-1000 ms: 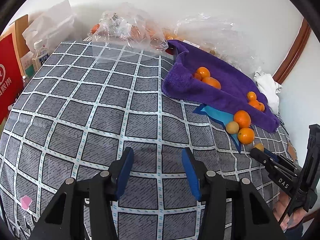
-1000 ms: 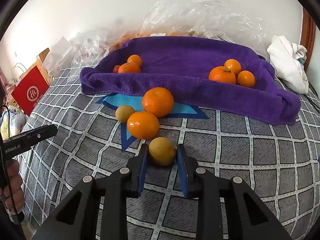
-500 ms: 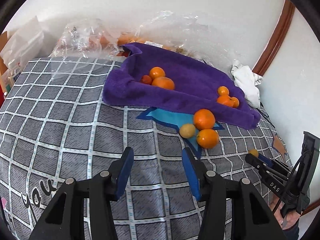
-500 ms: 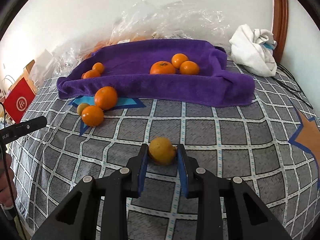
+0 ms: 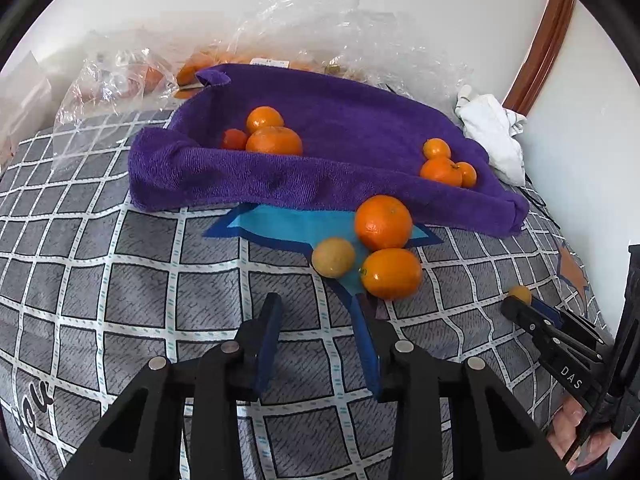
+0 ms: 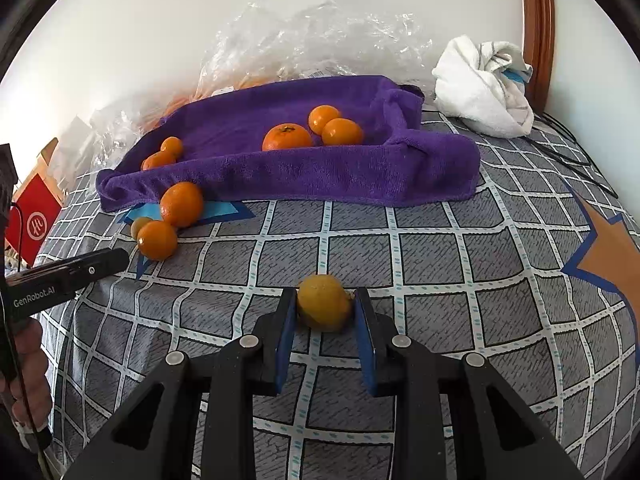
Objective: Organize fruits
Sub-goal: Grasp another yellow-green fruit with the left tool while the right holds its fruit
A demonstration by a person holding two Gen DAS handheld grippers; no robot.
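Now right tool [image 6: 324, 304] tight on yellow fruit [image 6: 323, 302]; left tool [image 5: 316, 312] closing, empty, near loose oranges [image 5: 390, 273].

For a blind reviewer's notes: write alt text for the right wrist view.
The right gripper is shut on a yellow fruit above a grey checked bedspread. Behind lies a purple towel holding two groups of oranges, with three more fruits beside its left end.
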